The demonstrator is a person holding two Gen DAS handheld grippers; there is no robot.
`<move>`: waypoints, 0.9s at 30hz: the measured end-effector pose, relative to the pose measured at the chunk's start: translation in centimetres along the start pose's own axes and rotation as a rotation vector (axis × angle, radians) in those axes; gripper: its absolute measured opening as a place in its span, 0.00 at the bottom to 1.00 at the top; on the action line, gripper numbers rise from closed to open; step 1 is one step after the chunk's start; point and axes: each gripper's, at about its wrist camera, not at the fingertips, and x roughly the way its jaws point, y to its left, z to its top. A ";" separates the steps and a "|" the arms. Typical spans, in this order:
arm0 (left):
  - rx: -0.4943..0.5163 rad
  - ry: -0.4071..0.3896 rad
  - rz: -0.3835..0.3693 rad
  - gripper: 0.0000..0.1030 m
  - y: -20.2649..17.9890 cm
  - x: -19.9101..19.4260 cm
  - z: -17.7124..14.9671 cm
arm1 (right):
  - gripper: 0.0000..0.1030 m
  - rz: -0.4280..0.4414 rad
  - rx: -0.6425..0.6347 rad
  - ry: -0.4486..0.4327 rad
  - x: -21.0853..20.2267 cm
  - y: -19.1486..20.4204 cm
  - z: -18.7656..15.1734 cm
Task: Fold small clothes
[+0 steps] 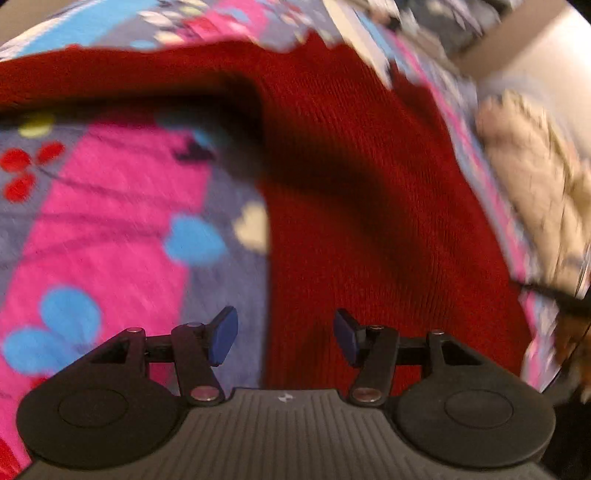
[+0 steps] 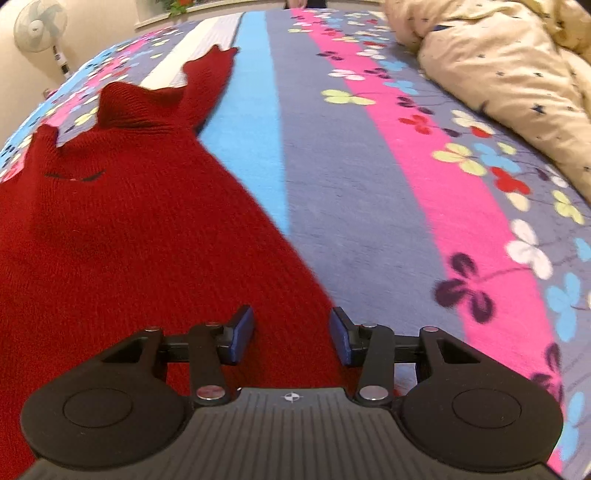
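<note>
Both wrist cams close over sweater (image 1: pixel 369 203)

Bed (image 2: pixel 332 192): red sweater (image 2: pixel 129 221), beige duvet (image 2: pixel 498 66).

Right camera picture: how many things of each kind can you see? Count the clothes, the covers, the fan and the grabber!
Red knitted garment: 1
Flowered striped bedspread: 1
Cream quilt: 1
Standing fan: 1
Right gripper, jaws apart over the garment's edge: 1
Total: 5
</note>
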 end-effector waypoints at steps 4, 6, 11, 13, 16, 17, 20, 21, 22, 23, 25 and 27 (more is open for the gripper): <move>0.212 0.048 0.015 0.11 -3.0 -0.9 -2.8 | 0.48 0.016 0.040 0.031 0.0 -2.1 -0.9; 0.133 0.052 -0.038 0.10 -1.7 -3.1 -3.3 | 0.48 0.038 -0.011 0.041 0.0 -1.8 -1.6; -0.026 -0.016 -0.070 0.06 1.5 -7.9 -6.5 | 0.32 0.055 -0.086 0.036 -0.7 -1.3 -2.3; 0.032 -0.028 -0.009 0.06 0.5 -8.0 -7.3 | 0.08 0.114 -0.084 0.038 -1.5 -1.4 -2.4; 0.067 -0.036 0.076 0.05 0.4 -7.5 -6.7 | 0.07 0.188 -0.060 0.039 -2.9 -1.6 -2.6; 0.052 -0.053 0.097 0.00 0.7 -7.6 -6.5 | 0.07 0.195 -0.055 0.038 -3.4 -1.8 -2.7; 0.019 -0.165 0.249 0.00 3.4 -10.4 -3.5 | 0.06 0.213 0.021 0.017 -5.2 -3.3 -2.9; -0.020 -0.201 0.182 0.00 4.1 -11.1 -3.0 | 0.06 0.218 0.056 0.011 -5.6 -4.2 -3.1; -0.054 -0.232 0.137 0.00 4.8 -11.5 -2.8 | 0.06 0.230 0.077 0.020 -5.6 -4.7 -3.2; -0.088 -0.235 0.125 0.00 5.2 -11.5 -2.7 | 0.06 0.239 0.082 0.032 -5.3 -4.9 -3.3; -0.093 -0.188 0.057 0.03 4.8 -10.3 -2.9 | 0.07 0.230 0.041 0.032 -4.7 -4.5 -3.2; -0.068 -0.077 -0.056 0.36 3.5 -8.2 -3.6 | 0.13 0.183 -0.004 0.013 -4.3 -3.8 -3.0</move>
